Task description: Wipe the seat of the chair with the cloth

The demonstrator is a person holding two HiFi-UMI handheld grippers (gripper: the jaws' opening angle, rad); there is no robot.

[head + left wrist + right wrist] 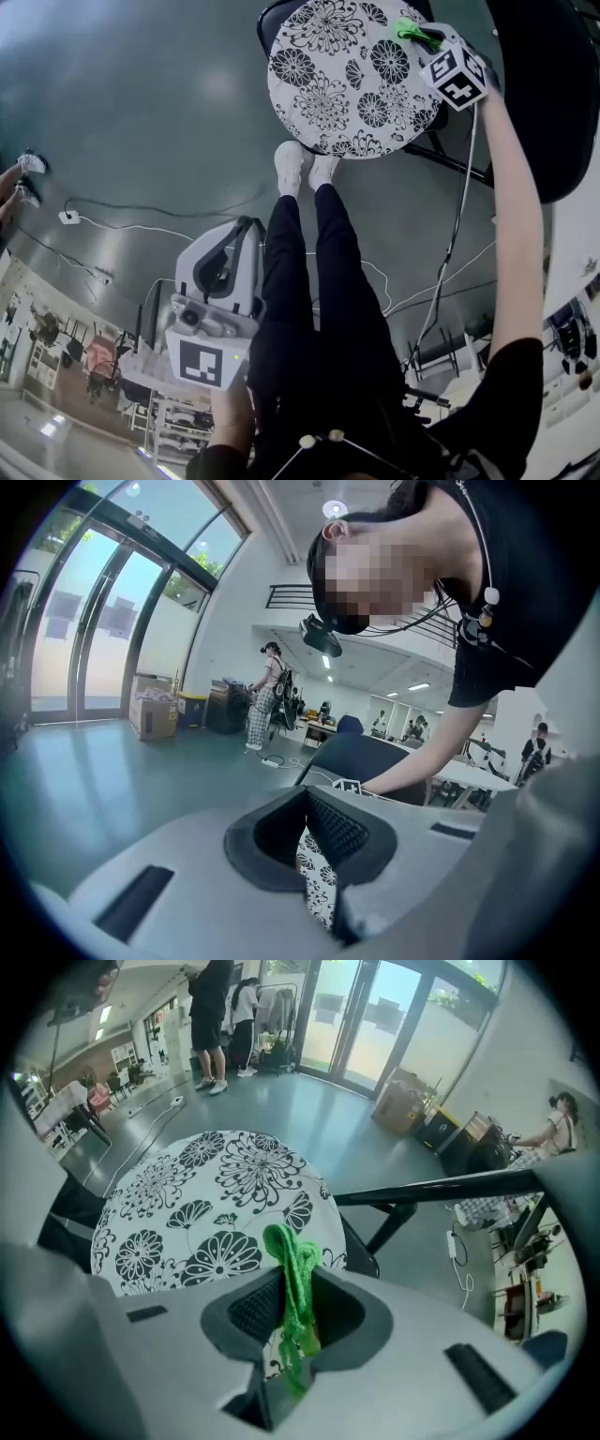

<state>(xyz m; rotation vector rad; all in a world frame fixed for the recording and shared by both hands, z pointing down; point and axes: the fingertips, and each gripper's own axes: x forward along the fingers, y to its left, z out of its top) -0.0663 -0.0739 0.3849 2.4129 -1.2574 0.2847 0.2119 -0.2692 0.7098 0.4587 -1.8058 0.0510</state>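
The right tool [292, 1309] is clamped on one green cloth [286, 1251], which is bunched into a thick strand between the jaws and sticks out past them. In the head view this tool [419, 37] and the cloth [411, 32] are seen over the rim of the chair seat [342, 80], on the side next to the dark backrest [548, 94]. Whether the cloth touches the seat cannot be told. One chair is seen, and its round seat [206, 1194] is covered in a black-and-white flower print.

The left tool [307, 827] is closed with nothing between its jaws, and a strip of the flowered seat is seen through the slit behind them. This tool [234, 246] is held well apart from the seat, beside the person's legs, above the grey floor [141, 112]. Two white shoes [305, 167] are planted just beside the seat's near edge.
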